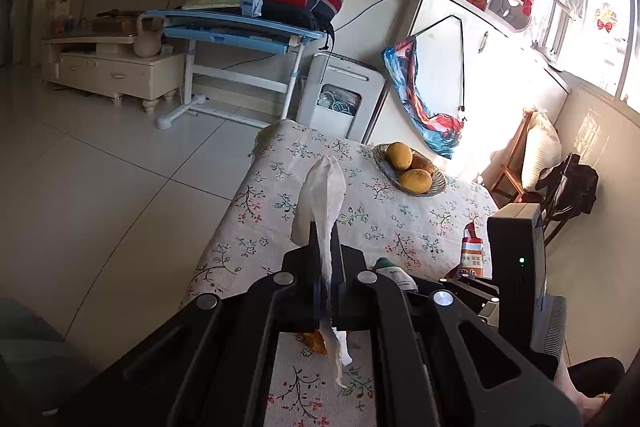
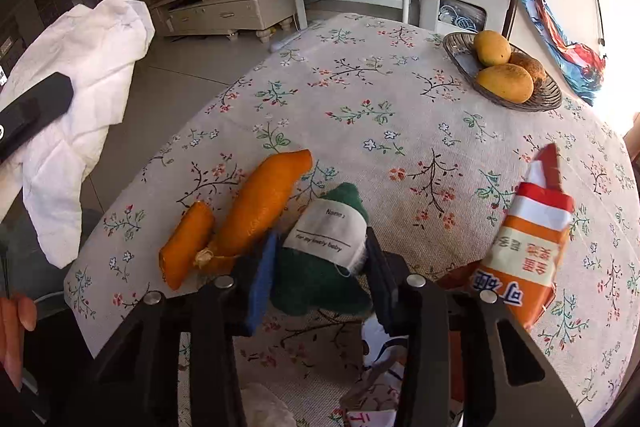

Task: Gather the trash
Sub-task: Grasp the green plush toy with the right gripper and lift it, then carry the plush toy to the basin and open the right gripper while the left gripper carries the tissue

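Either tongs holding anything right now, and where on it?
Left tongs pinch a white tissue near its middle. Right tongs straddle a green cloth; contact cannot be told.

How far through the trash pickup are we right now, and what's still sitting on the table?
Nothing visibly binned yet; no bin is in view. In hand: the left gripper is shut on a white tissue. The right gripper straddles a green cloth item with a name label; contact unclear. Left on the floral tablecloth: orange peel pieces, an orange-and-white carton, and wrappers near the edge.
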{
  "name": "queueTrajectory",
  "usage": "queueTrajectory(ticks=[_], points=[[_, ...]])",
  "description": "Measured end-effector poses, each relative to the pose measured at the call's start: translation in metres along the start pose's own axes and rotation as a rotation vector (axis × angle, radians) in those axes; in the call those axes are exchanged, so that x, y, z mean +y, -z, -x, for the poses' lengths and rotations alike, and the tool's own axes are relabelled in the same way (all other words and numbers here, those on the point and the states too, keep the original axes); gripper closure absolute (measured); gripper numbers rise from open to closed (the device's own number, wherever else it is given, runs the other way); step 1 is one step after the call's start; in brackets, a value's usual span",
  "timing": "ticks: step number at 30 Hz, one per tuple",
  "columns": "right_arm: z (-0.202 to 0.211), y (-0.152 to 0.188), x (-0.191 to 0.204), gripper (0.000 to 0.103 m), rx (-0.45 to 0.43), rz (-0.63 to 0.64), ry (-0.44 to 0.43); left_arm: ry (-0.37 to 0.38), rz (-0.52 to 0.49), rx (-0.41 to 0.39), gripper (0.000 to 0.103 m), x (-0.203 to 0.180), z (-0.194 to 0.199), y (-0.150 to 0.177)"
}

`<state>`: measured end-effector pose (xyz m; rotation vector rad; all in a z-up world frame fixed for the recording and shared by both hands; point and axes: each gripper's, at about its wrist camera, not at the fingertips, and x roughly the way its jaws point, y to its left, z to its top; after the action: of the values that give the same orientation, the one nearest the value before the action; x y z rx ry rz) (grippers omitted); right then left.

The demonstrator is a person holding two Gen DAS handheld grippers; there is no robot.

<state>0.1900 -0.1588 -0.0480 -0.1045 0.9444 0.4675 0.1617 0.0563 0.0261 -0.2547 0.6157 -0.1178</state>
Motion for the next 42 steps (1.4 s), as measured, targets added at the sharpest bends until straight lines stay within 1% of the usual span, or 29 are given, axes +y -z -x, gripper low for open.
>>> queueTrajectory(ticks=[2,9,14,18,21,24,28,34,42], points=[[0.011,0.002,0.004,0.066,-0.031,-0.003,-0.016,0.001,0.002,0.002,0.099,0.000,0.000,0.001],[0.078,0.017,0.008,0.066,-0.169,-0.026,-0.089,-0.001,-0.026,-0.004,0.099,-0.006,0.005,0.007],[0.115,0.038,-0.003,0.066,-0.240,-0.060,-0.079,-0.001,-0.054,-0.003,0.099,-0.014,0.008,0.014],[0.129,0.055,-0.020,0.066,-0.291,-0.151,-0.085,0.000,-0.074,0.003,0.099,-0.022,0.009,0.023],[0.130,0.062,-0.028,0.066,-0.307,-0.226,-0.114,-0.008,-0.103,0.008,0.099,-0.030,0.011,0.033],[0.131,0.064,-0.029,0.065,-0.308,-0.238,-0.123,-0.016,-0.149,0.008,0.099,-0.040,0.013,0.040],[0.130,0.062,-0.035,0.065,-0.312,-0.250,-0.130,-0.029,-0.206,-0.010,0.099,-0.053,0.014,0.042],[0.127,0.065,-0.047,0.065,-0.306,-0.282,-0.145,-0.016,-0.220,-0.017,0.099,-0.063,0.013,0.038],[0.135,0.071,-0.043,0.064,-0.309,-0.272,-0.145,0.015,-0.240,-0.028,0.099,-0.074,0.025,0.043]])
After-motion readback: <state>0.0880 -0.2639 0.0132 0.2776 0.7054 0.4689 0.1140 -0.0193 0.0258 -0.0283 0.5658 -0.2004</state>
